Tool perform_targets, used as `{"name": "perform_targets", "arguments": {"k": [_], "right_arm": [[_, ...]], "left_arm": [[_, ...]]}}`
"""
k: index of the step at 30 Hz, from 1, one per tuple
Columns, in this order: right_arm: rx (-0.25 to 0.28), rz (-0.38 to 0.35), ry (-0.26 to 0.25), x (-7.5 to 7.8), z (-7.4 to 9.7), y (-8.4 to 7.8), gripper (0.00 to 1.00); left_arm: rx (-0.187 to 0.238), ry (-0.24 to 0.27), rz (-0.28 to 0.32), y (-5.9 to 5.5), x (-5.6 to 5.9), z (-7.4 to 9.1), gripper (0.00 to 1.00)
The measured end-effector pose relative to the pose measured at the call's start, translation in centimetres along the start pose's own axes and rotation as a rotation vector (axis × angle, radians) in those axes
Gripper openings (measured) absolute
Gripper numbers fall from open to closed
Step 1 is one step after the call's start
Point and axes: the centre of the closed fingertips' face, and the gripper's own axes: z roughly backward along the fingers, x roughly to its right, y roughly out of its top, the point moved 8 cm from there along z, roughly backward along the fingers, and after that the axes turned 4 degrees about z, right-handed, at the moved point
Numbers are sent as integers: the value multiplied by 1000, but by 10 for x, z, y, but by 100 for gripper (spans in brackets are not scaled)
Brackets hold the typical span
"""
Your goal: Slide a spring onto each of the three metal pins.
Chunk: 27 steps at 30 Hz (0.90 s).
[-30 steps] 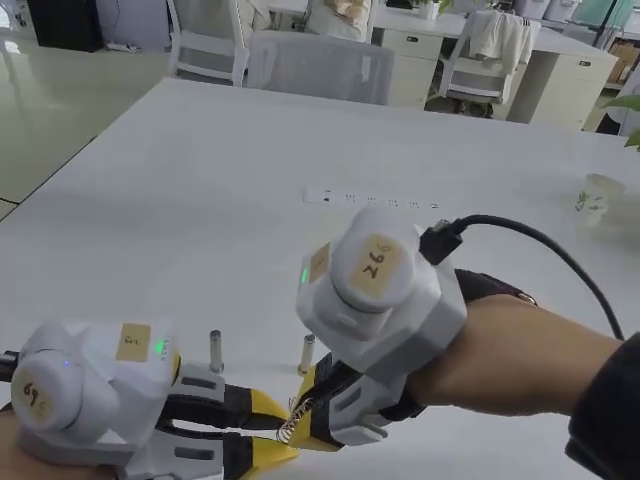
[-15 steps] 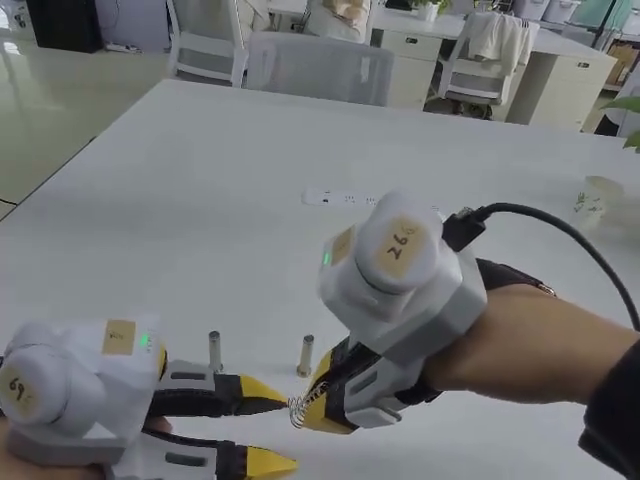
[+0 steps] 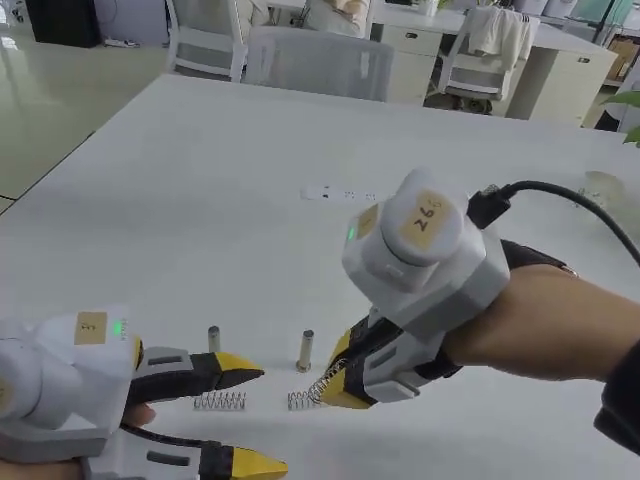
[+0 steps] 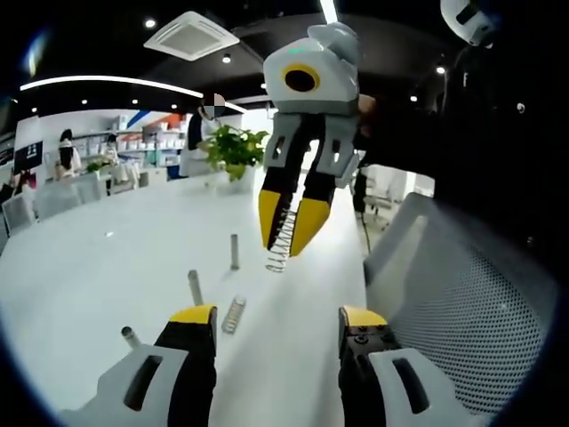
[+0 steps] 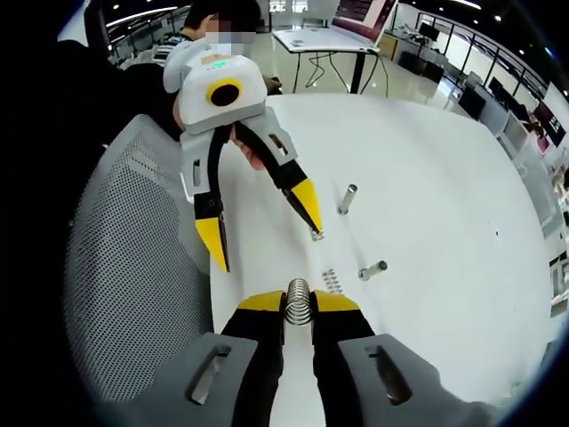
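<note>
The right gripper (image 3: 345, 385), worn on a hand (image 3: 540, 340) with a black cable (image 3: 560, 200) at its back, was closed on a spring (image 3: 325, 378), pinched between its yellow-tipped jaws. The coil slanted down out of them toward the white bench (image 3: 250, 180). Its lower end hung just beside the right-hand pin (image 3: 306, 350), apart from it. A short run of coil lay along the bench at that lower end, and whether it belonged to the held spring could not be told. The left gripper (image 3: 250, 418) was at the near left with its jaws spread wide and nothing between them. A loose spring (image 3: 220, 401) lay flat on the bench in front of them, just below the left-hand pin (image 3: 214, 340). Both pins stood upright and bare. In the left gripper view a third pin (image 4: 130, 336) stood nearer that gripper, in a row with the other two. There the right gripper hung above the far end of the row, with the spring pointing down. In the right gripper view the spring showed end-on between the closed jaws, and the left gripper faced it, open. A power strip (image 3: 340, 193) lay farther back on the bench.
</note>
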Motion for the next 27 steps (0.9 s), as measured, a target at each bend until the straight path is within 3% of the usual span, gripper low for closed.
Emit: {"name": "perform_targets", "arguments": {"k": [15, 27], "right_arm": [[-5, -28, -33, 13, 11, -8, 8], [-9, -46, -59, 23, 19, -14, 8]], "left_arm": [[31, 63, 42, -3, -4, 12, 62], [46, 126, 71, -5, -14, 23, 69]]}}
